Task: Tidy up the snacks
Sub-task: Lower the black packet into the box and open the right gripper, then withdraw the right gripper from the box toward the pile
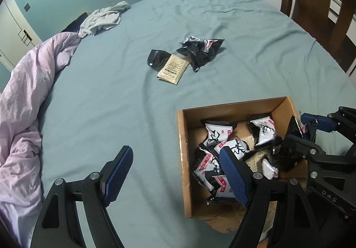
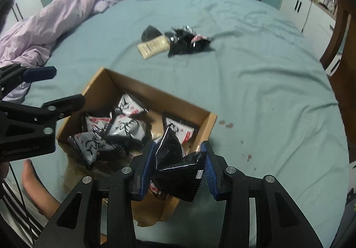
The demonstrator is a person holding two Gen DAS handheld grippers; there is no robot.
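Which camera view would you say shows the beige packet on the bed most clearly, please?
The left wrist view: the beige packet lies sharp, its print visible. The right wrist view shows it blurred, beside the same black wrappers.

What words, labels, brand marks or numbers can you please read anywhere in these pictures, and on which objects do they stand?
"DAS": embossed on the black body of the right gripper, seen from the left wrist view.
Red-banded print on the black-and-white foil snack packets in the brown cardboard box: too small to read.
Dense print on the flat beige paper sachet on the blue bedsheet: too small to read.
White label on the crumpled black foil packet in the right gripper: blurred.
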